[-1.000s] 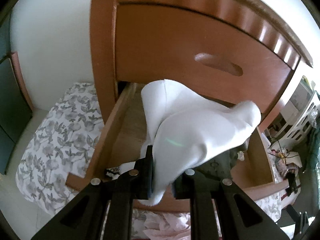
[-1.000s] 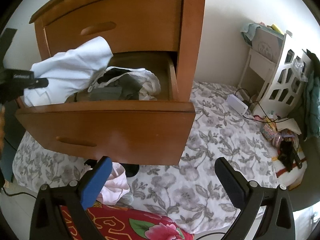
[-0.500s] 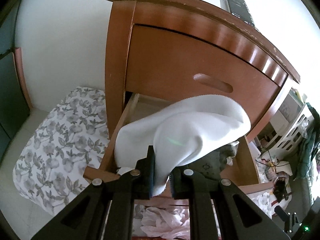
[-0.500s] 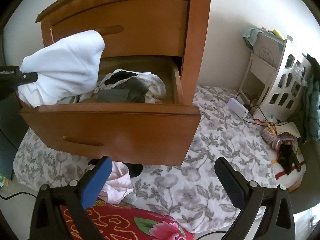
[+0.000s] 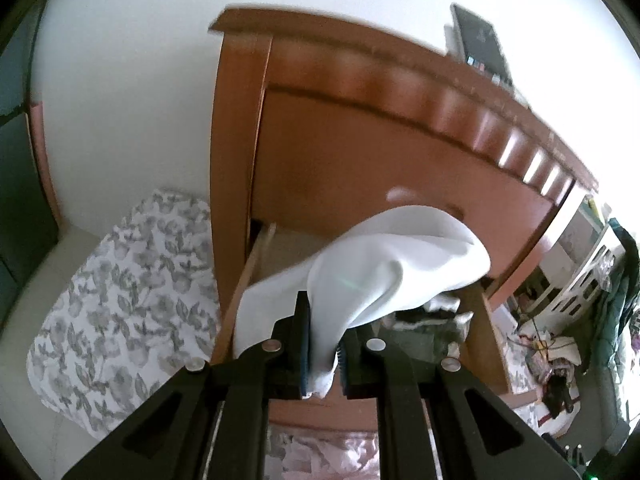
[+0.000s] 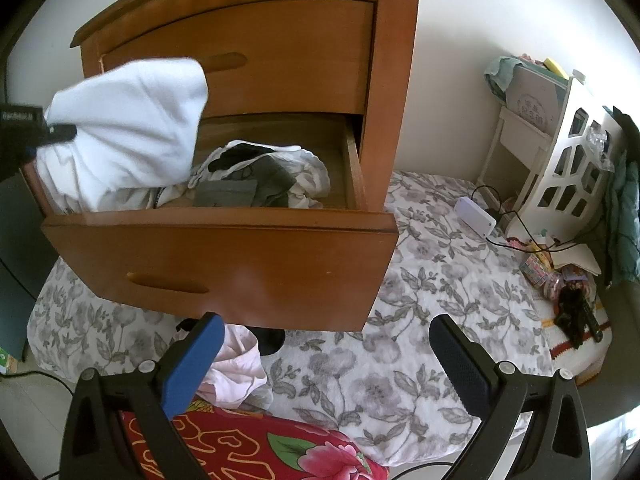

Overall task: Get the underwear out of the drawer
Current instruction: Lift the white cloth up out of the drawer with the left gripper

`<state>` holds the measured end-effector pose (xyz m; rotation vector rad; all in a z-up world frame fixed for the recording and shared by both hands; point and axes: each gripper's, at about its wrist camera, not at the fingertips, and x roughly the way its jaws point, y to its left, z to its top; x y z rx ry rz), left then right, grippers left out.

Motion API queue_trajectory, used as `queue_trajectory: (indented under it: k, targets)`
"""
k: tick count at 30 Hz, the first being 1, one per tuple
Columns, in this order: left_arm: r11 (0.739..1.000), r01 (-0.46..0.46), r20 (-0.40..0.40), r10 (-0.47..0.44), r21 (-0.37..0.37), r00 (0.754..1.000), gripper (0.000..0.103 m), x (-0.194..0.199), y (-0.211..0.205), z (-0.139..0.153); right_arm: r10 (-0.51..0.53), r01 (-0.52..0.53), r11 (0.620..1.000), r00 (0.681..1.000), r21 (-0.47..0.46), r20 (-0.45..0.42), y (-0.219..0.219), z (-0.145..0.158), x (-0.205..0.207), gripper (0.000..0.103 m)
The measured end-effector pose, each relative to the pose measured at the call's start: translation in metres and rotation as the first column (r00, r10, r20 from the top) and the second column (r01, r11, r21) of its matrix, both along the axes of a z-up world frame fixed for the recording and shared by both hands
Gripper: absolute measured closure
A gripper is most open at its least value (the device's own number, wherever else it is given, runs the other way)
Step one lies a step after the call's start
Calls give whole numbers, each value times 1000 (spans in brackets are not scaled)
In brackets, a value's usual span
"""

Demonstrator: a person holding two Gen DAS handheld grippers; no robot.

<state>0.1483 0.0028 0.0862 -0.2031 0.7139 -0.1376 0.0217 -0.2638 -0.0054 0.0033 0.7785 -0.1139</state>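
White underwear [image 5: 384,268] hangs from my left gripper [image 5: 322,360], which is shut on one end of the cloth. In the right wrist view the same white underwear [image 6: 132,124] is lifted over the left end of the open lower drawer [image 6: 224,264], with the left gripper [image 6: 44,132] at the frame's left edge. Its lower folds still reach down inside the drawer. More grey, black and white garments [image 6: 256,184] lie in the drawer. My right gripper [image 6: 324,360] is open in front of the drawer, low over the bed, holding nothing.
The wooden nightstand [image 6: 392,92] stands on a floral bedsheet [image 6: 420,320]. A pink garment [image 6: 236,368] and a red floral cloth [image 6: 256,448] lie below the drawer front. A white shelf [image 6: 568,168], cables and clutter sit at right. A phone [image 5: 480,48] rests on the nightstand top.
My left gripper has risen and pulled back with the white underwear, lifting it higher out of the drawer. The right gripper has stayed open and drawn slightly back.
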Motion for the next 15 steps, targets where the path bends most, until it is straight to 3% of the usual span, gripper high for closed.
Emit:
queue_trajectory:
  k: [15]
  targets:
    - [996, 40, 125, -30, -77, 992, 92, -28, 10, 56, -5, 5, 1000, 1000, 3, 14, -2, 4, -2, 0]
